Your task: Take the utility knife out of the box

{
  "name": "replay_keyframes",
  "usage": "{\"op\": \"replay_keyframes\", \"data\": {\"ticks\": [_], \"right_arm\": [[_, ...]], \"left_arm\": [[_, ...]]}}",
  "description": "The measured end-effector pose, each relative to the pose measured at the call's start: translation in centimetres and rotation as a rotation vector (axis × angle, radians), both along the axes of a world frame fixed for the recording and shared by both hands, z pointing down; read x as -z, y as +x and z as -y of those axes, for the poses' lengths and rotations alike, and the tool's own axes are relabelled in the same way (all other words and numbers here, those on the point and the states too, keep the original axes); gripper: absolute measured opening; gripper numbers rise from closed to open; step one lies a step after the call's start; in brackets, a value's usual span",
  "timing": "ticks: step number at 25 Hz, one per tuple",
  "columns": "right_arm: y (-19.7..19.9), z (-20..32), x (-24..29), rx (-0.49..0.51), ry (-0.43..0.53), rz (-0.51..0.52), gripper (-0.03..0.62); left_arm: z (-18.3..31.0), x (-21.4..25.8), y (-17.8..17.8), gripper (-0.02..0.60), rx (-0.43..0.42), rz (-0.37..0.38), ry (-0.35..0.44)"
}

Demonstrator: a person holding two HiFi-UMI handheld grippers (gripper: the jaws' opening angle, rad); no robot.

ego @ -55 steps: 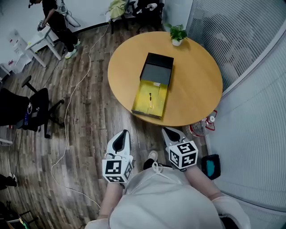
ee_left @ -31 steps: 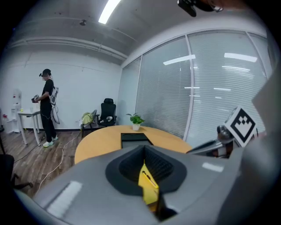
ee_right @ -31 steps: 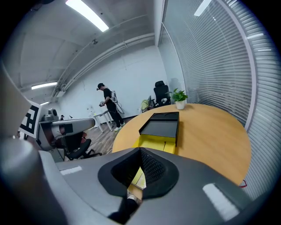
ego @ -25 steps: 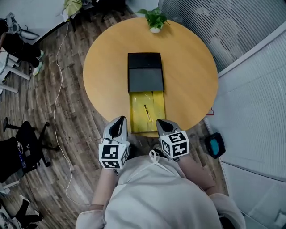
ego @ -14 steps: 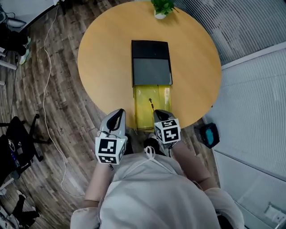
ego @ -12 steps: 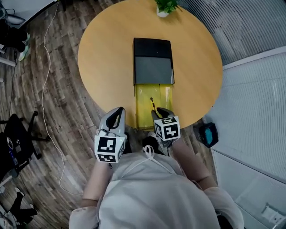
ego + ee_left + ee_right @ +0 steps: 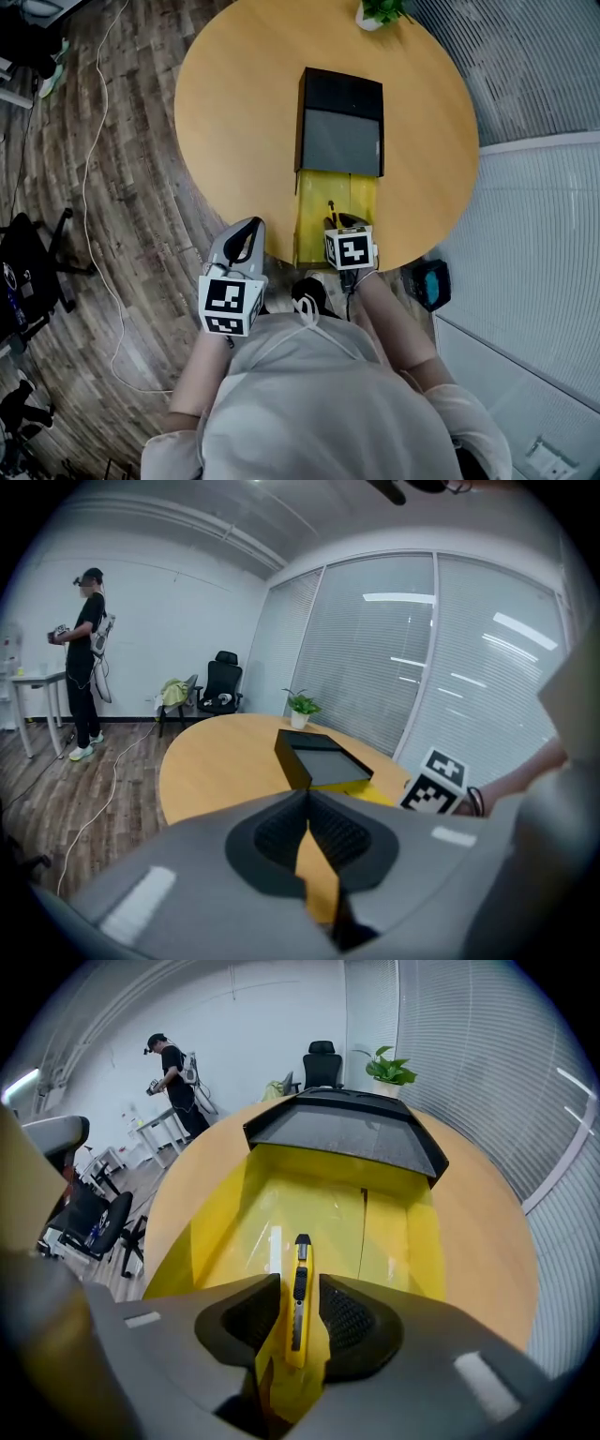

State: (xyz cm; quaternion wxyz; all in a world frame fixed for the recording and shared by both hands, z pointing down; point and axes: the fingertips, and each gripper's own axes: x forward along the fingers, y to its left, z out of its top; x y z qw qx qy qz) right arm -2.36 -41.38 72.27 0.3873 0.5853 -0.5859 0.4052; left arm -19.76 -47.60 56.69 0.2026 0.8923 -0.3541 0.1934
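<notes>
Jaws opening, right gripper point(image 7: 300, 1288) astride utility knife point(image 7: 301, 1255), untouched.

Right tongs point(image 7: 298, 1284) tilt down, jaws opening, utility knife point(image 7: 298, 1299) between them — left tongs point(image 7: 307, 799) seemingly closed.

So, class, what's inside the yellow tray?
A utility knife lies flat in the yellow tray, between the opening jaws of the right gripper. The black sleeve covers the tray's far end.
</notes>
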Motion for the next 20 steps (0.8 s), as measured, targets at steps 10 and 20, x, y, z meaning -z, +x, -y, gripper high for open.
{"op": "replay_keyframes", "data": {"ticks": [10, 20], "right_arm": [[-0.5, 0.1, 0.0, 0.021, 0.010, -0.023, 0.080], [-0.7, -1.3, 0.6, 0.001, 0.016, 0.041, 0.063]], "left_arm": [[-0.1, -0.4, -1.8, 0.006, 0.056, 0.002, -0.020], [-2.3, 0.3, -0.2, 0.006, -0.006, 0.026, 0.006]]}}
